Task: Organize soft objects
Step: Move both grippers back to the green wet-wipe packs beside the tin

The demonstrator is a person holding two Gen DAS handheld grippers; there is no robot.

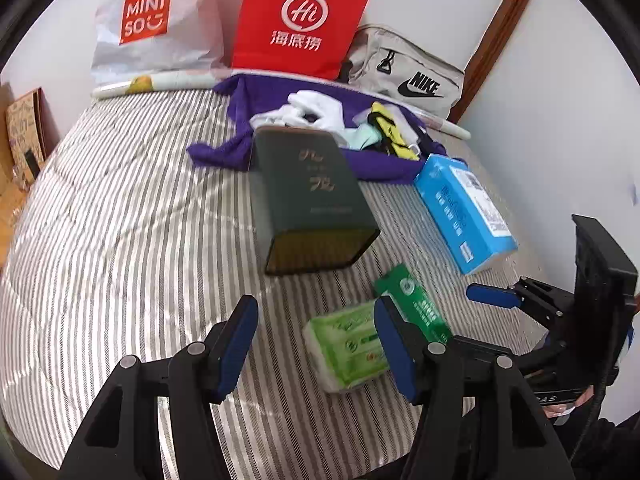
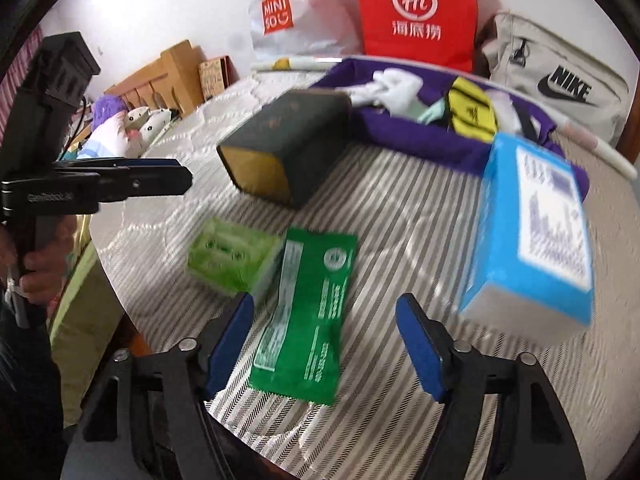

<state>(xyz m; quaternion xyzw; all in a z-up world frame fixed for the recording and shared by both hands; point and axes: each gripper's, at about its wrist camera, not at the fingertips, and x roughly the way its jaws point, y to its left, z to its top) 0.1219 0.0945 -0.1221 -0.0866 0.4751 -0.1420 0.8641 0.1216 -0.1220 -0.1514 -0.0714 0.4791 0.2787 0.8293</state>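
You are holding both the left gripper and right gripper spread, empty. Crinkly flat green sachet is lying just beside the puffy light-green tissue pack.

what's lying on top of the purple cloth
On the purple cloth lie white gloves, a pale mint fabric piece and a yellow-and-black item. Whatever lies beneath that pile is covered.

Both tongs are wearing matte black frames — the left tongs and right tongs are showing blue pads and silver pivot screws. A bare-skinned hand is showing beside white lettering — unreadable.
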